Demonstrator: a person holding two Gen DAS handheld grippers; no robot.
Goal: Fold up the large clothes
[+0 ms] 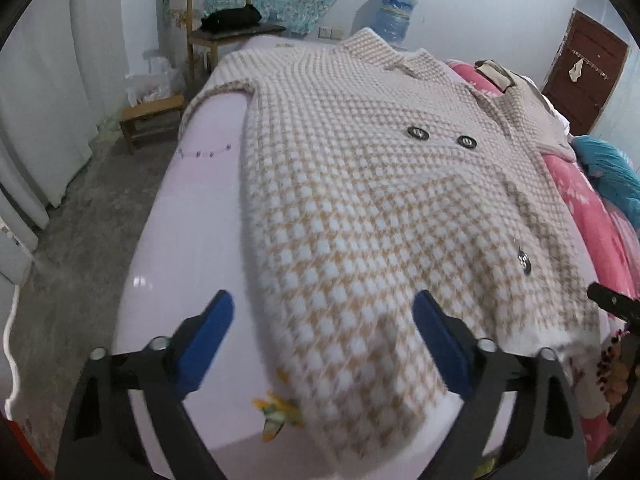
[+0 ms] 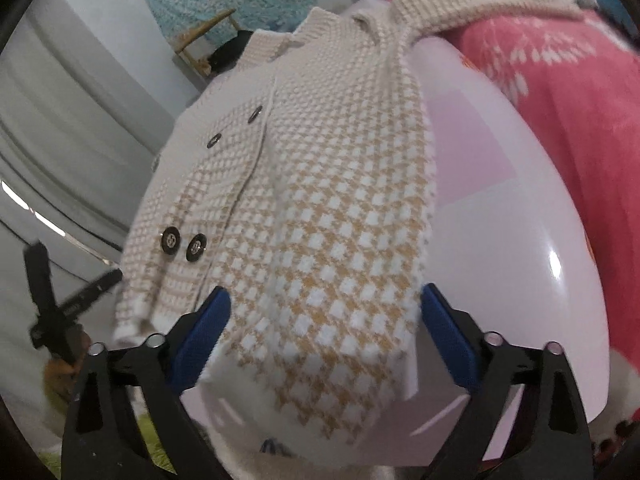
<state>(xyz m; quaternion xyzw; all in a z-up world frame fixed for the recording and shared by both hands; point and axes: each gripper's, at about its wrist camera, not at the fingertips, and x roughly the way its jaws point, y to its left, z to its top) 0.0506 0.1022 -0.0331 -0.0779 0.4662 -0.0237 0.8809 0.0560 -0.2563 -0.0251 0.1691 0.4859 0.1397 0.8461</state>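
On the pale lilac bed (image 1: 192, 208), a large houndstooth coat (image 1: 360, 200) in tan and white lies spread front-up, collar toward the far end, hem toward the cameras. Dark round buttons (image 1: 418, 133) in a pair at chest level; another button lower down by the front edge.

Left tongs (image 1: 324, 340): jaws wide, blue pads set apart over the hem's left corner. Cloth lies between and under them, pads not pressing on it. Nothing held.

Right tongs (image 2: 326, 336): jaws wide as well, straddling a long narrow panel of the coat near its lower end. Whether the right pad touches the fuzzy edge, cannot tell; no pinch visible. Frames are motion-blurred at the near cloth.

Right wrist view: coat (image 2: 320, 200) runs up the bed (image 2: 500, 240); one sleeve trails across onto a pink quilt (image 2: 560, 100) at the right. The left tongs' black frame shows at that view's left edge.

Background, left wrist view: wooden chair (image 1: 224, 20) with a dark bundle on it, small wooden stool (image 1: 152, 116), blue water jug (image 1: 394, 16), brown door (image 1: 588, 76), grey floor (image 1: 92, 220), white curtain at left.
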